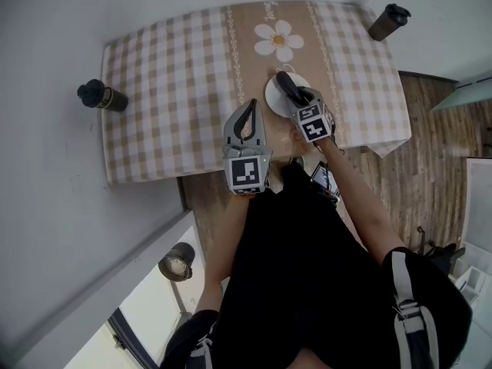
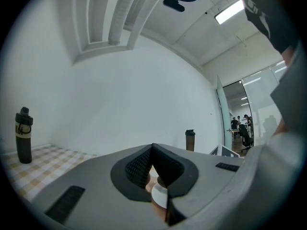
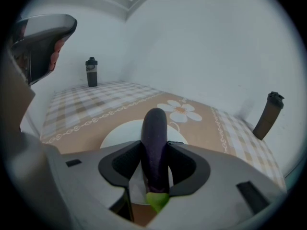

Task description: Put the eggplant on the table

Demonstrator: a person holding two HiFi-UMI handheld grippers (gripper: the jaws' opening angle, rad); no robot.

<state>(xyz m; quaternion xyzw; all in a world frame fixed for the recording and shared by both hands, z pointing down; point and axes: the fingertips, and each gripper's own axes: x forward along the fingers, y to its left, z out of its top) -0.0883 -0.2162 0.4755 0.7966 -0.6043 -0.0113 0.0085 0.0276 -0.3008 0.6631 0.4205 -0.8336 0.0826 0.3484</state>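
Now the right gripper holds the eggplant over the white plate.

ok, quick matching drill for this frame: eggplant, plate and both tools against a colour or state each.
Things:
1. eggplant
2. plate
3. left tool
4. right tool

Colour or state:
A. white
B. jaws together, nothing between them
C. dark purple
D. jaws closed on the eggplant

Pairs: 1-C, 2-A, 3-B, 4-D

left gripper held level, jaws together; right gripper tilted downward, jaws clamped
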